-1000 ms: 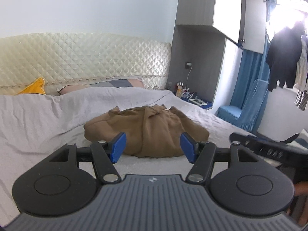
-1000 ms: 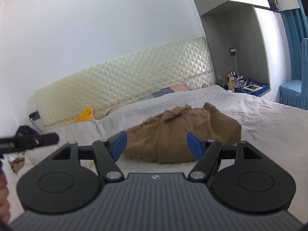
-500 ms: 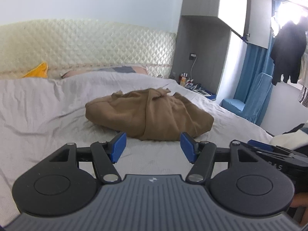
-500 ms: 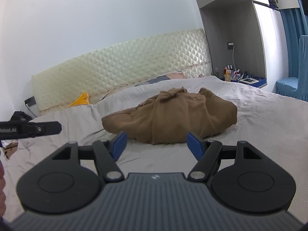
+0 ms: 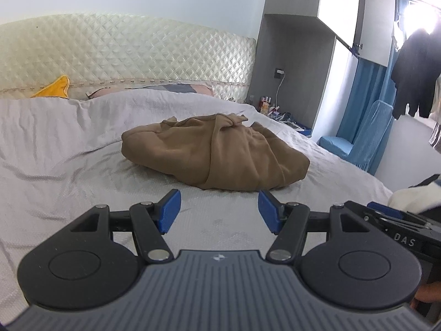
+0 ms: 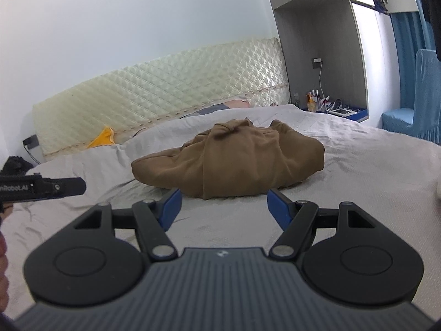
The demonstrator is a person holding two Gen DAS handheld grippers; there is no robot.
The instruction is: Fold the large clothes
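Left wrist view: left gripper [image 5: 219, 209] open and empty, low over the grey bedsheet [image 5: 69, 165]. Brown garment [image 5: 215, 154] bunched in a heap mid-bed, just beyond the blue fingertips [image 5: 169, 207], not touched. Best done by finding a free edge first, then spreading flat before folding.

Right wrist view: right gripper [image 6: 224, 207] likewise open, holding nothing, short of the garment [image 6: 228, 160]. Small bottles [image 6: 312, 100] on a shelf beyond the garment; contents too small to tell.
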